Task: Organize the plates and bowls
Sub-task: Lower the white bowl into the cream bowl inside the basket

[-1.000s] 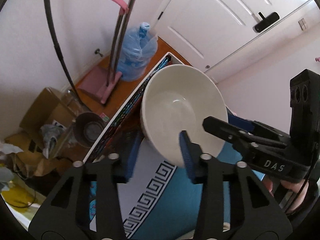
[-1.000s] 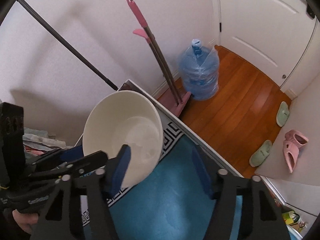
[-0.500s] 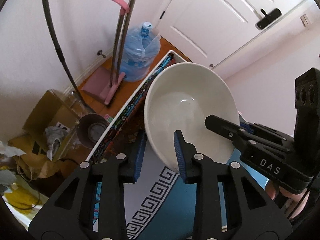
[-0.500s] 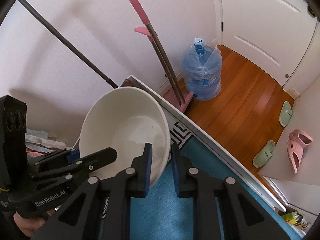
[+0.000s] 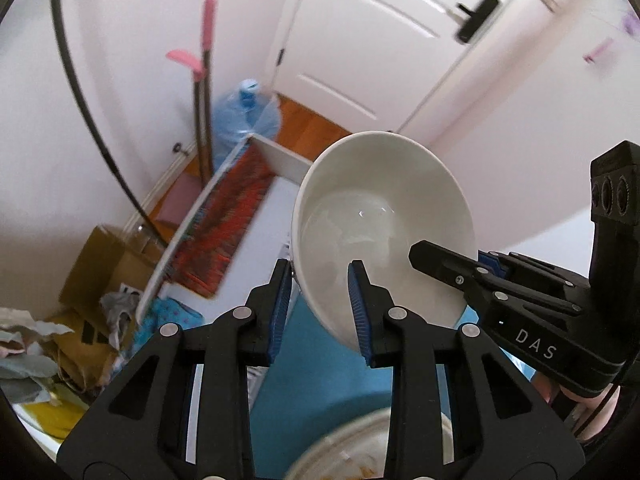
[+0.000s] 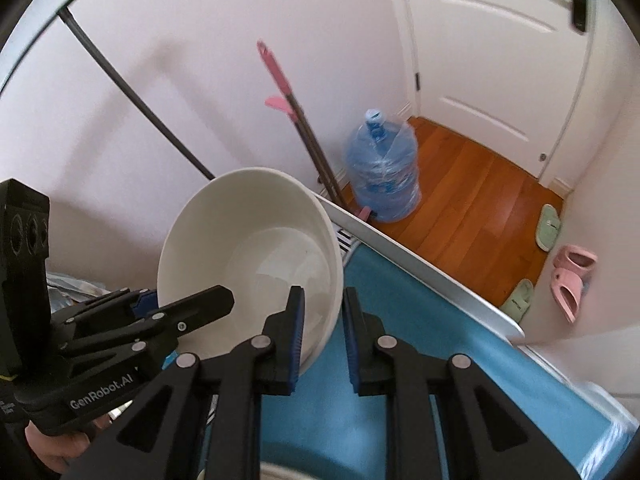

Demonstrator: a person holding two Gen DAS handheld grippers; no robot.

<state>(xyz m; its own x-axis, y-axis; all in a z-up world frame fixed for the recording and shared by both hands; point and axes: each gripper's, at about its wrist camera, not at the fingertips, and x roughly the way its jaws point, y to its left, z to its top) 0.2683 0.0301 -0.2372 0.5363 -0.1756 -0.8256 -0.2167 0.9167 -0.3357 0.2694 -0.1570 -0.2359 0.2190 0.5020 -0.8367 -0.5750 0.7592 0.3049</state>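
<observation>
You have the white bowl (image 5: 384, 216) clamped from both sides and held in the air above the blue cloth (image 5: 320, 376) on the table (image 6: 420, 264). Your left claw (image 5: 320, 308) is closed on the bowl's near rim, one pad inside and one outside the wall. Your right claw (image 6: 322, 336) grips the opposite rim the same way. The bowl tilts, its opening facing you. Another dish's rim (image 5: 340, 452) shows blurred below your left claw.
</observation>
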